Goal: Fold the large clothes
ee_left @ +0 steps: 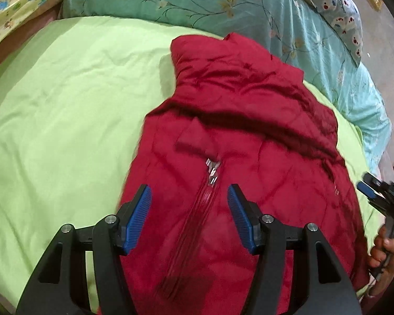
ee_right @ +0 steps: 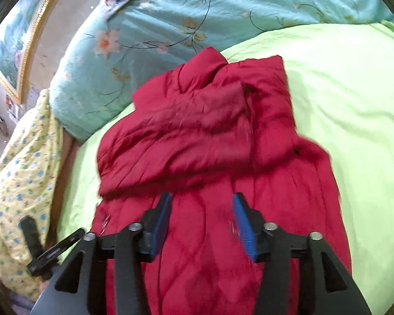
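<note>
A dark red padded jacket [ee_left: 239, 120] lies on a light green bedsheet [ee_left: 65, 110], its zipper [ee_left: 210, 176] facing up and a sleeve folded across the chest. My left gripper [ee_left: 189, 197] is open and empty, hovering over the jacket's lower part with the zipper between its blue pads. In the right wrist view the jacket [ee_right: 212, 136] fills the middle. My right gripper [ee_right: 202, 204] is open and empty above the jacket's lower front. The right gripper also shows at the right edge of the left wrist view [ee_left: 375, 191].
A teal floral quilt [ee_left: 197, 0] lies bunched behind the jacket. A patterned pillow [ee_left: 338, 10] sits on it. A yellow printed blanket [ee_right: 21, 173] lies at the bed's side. A gold-framed picture [ee_right: 15, 44] hangs on the wall. The green sheet [ee_right: 354, 105] spreads beside the jacket.
</note>
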